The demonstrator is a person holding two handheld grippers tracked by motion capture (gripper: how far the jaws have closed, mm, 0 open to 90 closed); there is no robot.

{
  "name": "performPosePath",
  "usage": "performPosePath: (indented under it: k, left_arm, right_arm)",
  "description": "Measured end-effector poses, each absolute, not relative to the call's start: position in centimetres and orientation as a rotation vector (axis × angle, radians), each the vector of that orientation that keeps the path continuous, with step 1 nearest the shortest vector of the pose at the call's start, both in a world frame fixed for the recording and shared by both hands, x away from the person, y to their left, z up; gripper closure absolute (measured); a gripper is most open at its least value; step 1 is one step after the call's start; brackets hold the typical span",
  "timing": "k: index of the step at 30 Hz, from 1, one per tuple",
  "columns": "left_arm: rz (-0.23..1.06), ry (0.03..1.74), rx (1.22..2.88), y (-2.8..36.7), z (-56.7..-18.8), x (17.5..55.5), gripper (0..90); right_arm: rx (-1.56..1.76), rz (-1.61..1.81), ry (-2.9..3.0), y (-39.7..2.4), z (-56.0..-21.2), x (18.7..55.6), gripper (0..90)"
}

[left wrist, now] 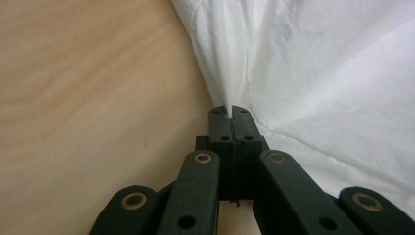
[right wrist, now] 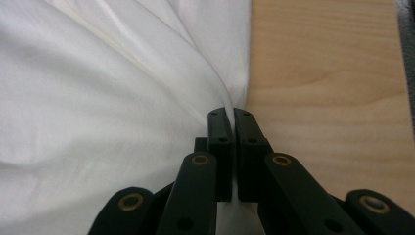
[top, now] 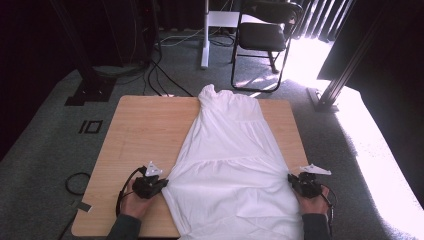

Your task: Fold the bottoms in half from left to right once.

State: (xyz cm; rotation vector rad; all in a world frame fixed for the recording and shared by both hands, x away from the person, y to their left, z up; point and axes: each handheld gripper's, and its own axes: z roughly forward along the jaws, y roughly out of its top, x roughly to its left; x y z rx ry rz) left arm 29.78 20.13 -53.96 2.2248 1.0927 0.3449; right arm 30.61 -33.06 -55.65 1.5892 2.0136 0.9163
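Observation:
A white dress (top: 230, 160) lies flat along the wooden table (top: 145, 130), its narrow top at the far edge and its wide skirt toward me. My left gripper (top: 162, 182) is shut on the skirt's left edge. In the left gripper view a thin fold of the white dress (left wrist: 303, 63) is pinched between the black tips of the left gripper (left wrist: 230, 111). My right gripper (top: 292, 179) is shut on the skirt's right edge. The right gripper view shows the right gripper (right wrist: 230, 113) clamping a ridge of the white dress (right wrist: 98, 98) beside bare table (right wrist: 333, 88).
A black folding chair (top: 262, 35) and a white desk leg (top: 205, 35) stand beyond the table on grey carpet. Cables (top: 155, 75) run across the floor at the far left. A metal frame post (top: 340, 80) stands at the far right in bright sunlight.

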Motion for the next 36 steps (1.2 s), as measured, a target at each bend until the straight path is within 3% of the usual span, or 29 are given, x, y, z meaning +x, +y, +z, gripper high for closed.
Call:
performPosePath:
  k: [9, 10, 12, 15, 17, 21, 26, 29, 36]
  left_arm:
    - [0.310, 1.000, 2.231, 20.9, -54.1, 24.8, 90.0]
    - [0.323, 0.992, 2.205, 21.0, -54.0, 24.7, 87.7]
    - [0.335, 1.012, 2.133, 21.3, -53.4, 25.2, 67.8]
    - [0.367, 1.026, 2.071, 21.5, -52.7, 25.8, 56.4]
    - [0.399, 1.032, 2.018, 21.5, -51.6, 27.3, 55.6]
    - [0.429, 1.023, 2.024, 20.8, -51.1, 29.1, 54.5]
    - [0.480, 0.990, 2.062, 19.3, -50.7, 31.2, 54.1]
    - [0.489, 0.978, 2.074, 18.6, -50.4, 32.2, 54.0]
    - [0.492, 0.949, 2.114, 16.5, -50.5, 34.3, 53.0]
  right_arm:
    - [1.626, 0.927, 2.011, -33.0, -55.7, 25.8, 87.9]
    - [1.631, 0.913, 2.030, -33.0, -55.5, 25.2, 85.3]
    - [1.593, 0.923, 2.038, -33.0, -55.0, 25.3, 67.7]
    - [1.566, 0.931, 2.005, -32.8, -53.8, 25.8, 59.7]
    - [1.470, 0.988, 2.027, -31.8, -51.1, 27.7, 54.5]
    - [1.396, 1.026, 2.061, -30.2, -49.4, 29.7, 57.0]
    - [1.267, 1.042, 2.166, -26.8, -48.6, 34.0, 74.8]
    - [1.242, 1.043, 2.216, -25.1, -49.2, 36.3, 76.6]
    - [1.282, 1.040, 2.260, -22.6, -51.2, 41.2, 53.6]
